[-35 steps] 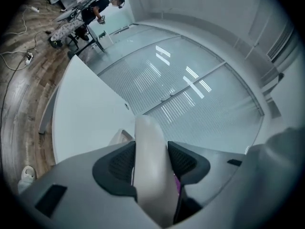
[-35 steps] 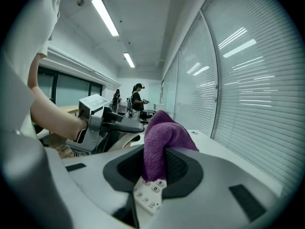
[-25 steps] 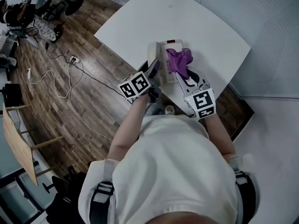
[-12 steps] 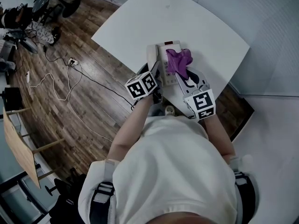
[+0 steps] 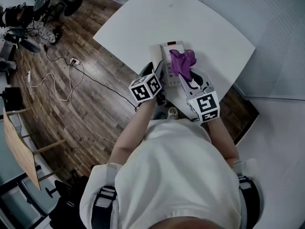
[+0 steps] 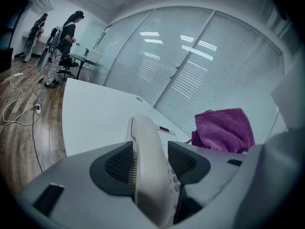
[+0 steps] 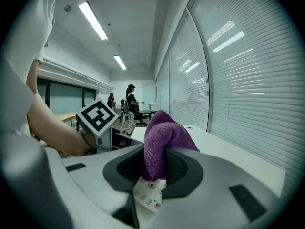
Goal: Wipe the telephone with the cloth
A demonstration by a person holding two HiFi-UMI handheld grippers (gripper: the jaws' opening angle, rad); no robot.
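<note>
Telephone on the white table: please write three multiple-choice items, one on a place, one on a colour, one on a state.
1. Where does the off-white plastic desk telephone stand? A) wooden floor B) white table, near its edge C) chair
2. What colour is the terry cloth? A) purple B) yellow C) green
3. What does the left gripper hold? A) nothing B) cloth C) the pale plastic handset
Key: 1 B, head view shows it on the tabletop; 2 A, purple in every view; 3 C, its jaws are shut on the handset.

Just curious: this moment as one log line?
left tool shut on handset | right tool shut on cloth | cloth over telephone
</note>
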